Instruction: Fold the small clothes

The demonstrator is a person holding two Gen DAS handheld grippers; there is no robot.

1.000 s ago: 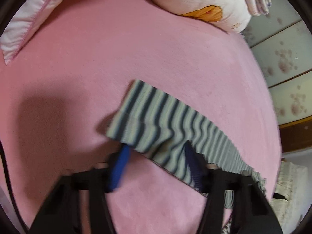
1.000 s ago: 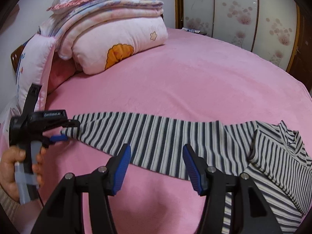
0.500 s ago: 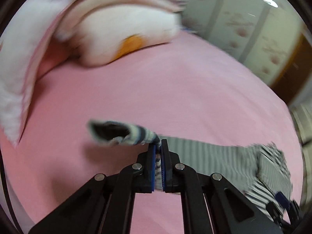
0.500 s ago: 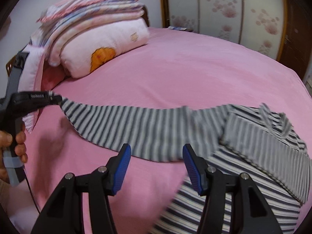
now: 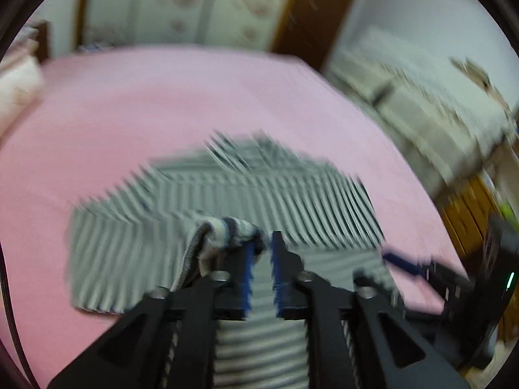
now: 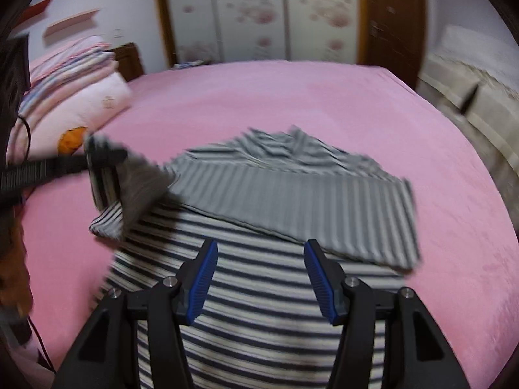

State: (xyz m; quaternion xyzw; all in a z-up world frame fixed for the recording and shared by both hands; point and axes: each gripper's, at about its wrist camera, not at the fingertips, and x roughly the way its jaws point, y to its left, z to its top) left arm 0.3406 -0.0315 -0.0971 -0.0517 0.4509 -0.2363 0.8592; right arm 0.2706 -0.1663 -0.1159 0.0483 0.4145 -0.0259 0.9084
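A grey-and-white striped shirt (image 6: 259, 298) lies on the pink bed (image 6: 292, 103), one sleeve (image 6: 298, 207) folded across its chest. My left gripper (image 5: 262, 253) is slightly open above the shirt (image 5: 292, 194); the other sleeve's cuff (image 5: 223, 230) drapes over its left finger, blurred. In the right wrist view that gripper (image 6: 107, 157) hangs at the shirt's left side with the sleeve end (image 6: 139, 188) beneath it. My right gripper (image 6: 259, 259) is open and empty over the shirt's lower body.
Stacked pink quilts and a pillow (image 6: 74, 97) sit at the bed's far left. Wardrobe doors (image 6: 259, 13) and a brown door (image 6: 392, 19) stand behind. A pale sofa (image 6: 476, 97) is on the right.
My left gripper has carried the sleeve from the far left over onto the shirt and its jaws have parted. My right gripper has moved over the shirt's body.
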